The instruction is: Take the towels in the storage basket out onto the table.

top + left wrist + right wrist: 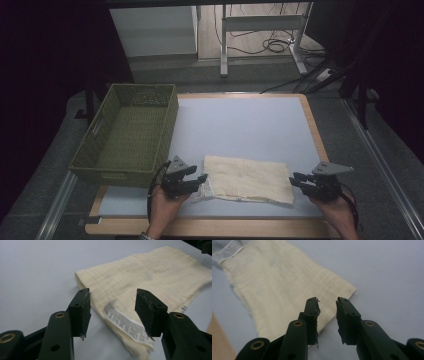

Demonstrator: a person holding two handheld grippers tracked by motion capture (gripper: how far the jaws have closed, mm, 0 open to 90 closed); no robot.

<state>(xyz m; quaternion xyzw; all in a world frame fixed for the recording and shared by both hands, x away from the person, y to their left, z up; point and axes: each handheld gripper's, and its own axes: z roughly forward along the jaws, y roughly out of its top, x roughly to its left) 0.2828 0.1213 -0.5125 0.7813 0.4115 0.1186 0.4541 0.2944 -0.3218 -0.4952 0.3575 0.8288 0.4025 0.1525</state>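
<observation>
**Table inventory, left to right: basket, left gripper, cloth, right gripper**

1. Woven basket (pixel 131 136). Olive green, rectangular, with a handle slot in its near left wall. It stands on the left part of the table (pixel 250 117), its left side overhanging the board's edge. Nothing can be made out inside it.

2. Left gripper (pixel 201 178). Held in the person's left hand (pixel 165 205), just in front of the basket's near right corner and pointing right toward the cloth. In the left gripper view (pixel 112 312) the two black jaws stand spread, with the cloth's near corner and its printed label (pixel 125 323) lying below and between them; the pads press on nothing.

3. Folded cloth (pixel 247 178). Cream, loosely woven, folded to a long rectangle and lying flat on the pale blue mat near the front edge of the table, between the two grippers. Its left end sits at the left gripper's tips, and its right end lies just beside the right gripper's tips. The white care label shows at the left front corner.

4. Right gripper (pixel 295 179). Held in the person's right hand (pixel 340 212), pointing left toward the cloth's right end. In the right gripper view (pixel 327 315) its jaws are parted by a narrow gap, above the cloth's edge and the mat, gripping nothing.
</observation>
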